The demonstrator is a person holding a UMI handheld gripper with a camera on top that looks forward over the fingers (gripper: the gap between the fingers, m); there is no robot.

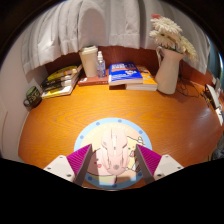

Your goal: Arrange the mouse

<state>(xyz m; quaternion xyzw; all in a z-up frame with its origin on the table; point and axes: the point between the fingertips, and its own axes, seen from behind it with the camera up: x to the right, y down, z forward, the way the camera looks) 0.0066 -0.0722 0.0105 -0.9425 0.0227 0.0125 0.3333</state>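
Gripper view is showing the gripper [113,160] straddling a white mouse [112,157] on a round mat [112,128]; its fingers are standing apart, likely positioning for a grasp. Lying at 10 o'clock are books [62,80], at 12 more books [130,74], at 1 a vase [167,68]. Nothing is obstructing.
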